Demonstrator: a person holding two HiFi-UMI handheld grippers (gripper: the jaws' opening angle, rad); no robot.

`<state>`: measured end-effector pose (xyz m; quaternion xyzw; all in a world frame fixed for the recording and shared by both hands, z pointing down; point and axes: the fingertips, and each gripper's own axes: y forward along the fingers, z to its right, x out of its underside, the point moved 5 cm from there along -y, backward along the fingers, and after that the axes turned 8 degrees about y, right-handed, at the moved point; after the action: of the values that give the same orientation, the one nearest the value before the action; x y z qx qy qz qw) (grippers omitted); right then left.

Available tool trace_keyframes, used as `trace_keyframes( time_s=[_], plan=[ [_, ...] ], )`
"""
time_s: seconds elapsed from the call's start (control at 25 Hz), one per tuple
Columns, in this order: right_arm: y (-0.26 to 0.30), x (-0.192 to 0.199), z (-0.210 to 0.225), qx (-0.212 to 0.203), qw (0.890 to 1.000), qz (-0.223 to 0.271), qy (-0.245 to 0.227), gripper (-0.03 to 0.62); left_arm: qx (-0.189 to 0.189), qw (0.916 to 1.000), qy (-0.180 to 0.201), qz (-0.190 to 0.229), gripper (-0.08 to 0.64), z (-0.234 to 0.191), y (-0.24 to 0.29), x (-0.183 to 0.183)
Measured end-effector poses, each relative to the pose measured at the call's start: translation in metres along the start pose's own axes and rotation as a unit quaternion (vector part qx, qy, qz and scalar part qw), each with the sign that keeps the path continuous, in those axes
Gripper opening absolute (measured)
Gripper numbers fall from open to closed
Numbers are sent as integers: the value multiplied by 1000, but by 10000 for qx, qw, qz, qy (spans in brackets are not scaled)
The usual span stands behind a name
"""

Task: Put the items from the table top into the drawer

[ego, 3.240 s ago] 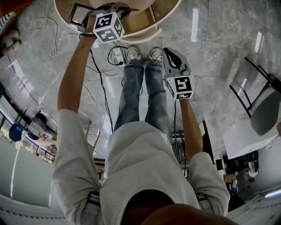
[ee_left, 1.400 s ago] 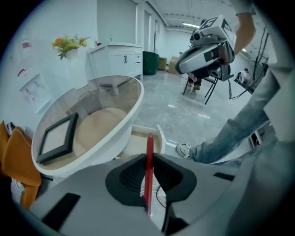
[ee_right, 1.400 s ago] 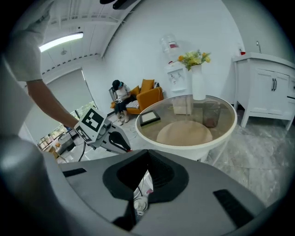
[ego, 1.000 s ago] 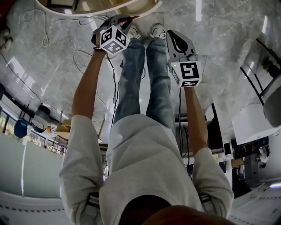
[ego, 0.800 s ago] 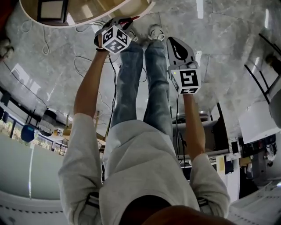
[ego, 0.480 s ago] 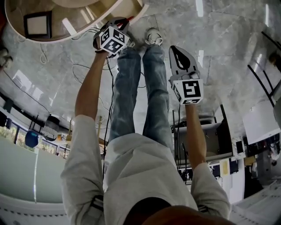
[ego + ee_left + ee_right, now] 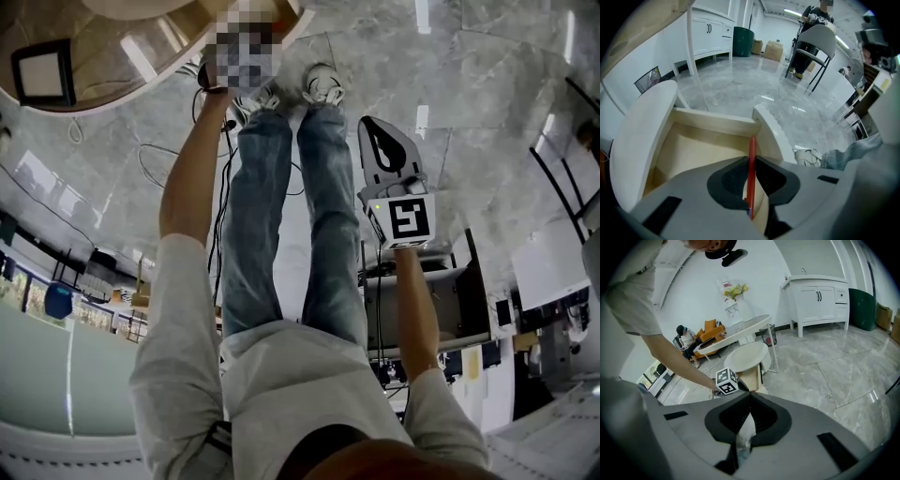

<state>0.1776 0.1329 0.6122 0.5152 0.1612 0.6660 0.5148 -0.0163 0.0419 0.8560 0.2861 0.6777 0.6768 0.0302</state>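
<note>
Left tool lowered to drawer, own view shows red stick gripped, right tool closed

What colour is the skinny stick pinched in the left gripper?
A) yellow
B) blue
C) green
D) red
D: the skinny stick clamped between the left gripper's pads, above the open drawer, is red.
</note>
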Motion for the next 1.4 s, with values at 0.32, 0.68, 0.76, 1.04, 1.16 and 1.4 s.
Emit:
trace_keyframes(
  time_s=[0.32,0.68,0.76,1.04,1.16,1.4],
  plan=[
    [7,13,12,58,9999,-76,52,25,101,9999,54,-79,60,-6,30,4],
    [11,4,10,-10,9999,-93,-66,25,108,9999,23,-28,63,-3,30,5],
    [12,2,7,-2,9999,-69,-73,25,128,9999,44,-18,64,-3,29,5],
    [12,2,3,42,9999,-55,-89,25,155,9999,31,34,98,-5,29,3],
    [8,-1,-3,42,9999,-64,-127,25,40,9999,-42,96,84,-6,16,2],
    [3,-19,-21,-111,9992,-23,-383,25,-379,9976,-238,532,20,-9,-44,-3]
  ],
)
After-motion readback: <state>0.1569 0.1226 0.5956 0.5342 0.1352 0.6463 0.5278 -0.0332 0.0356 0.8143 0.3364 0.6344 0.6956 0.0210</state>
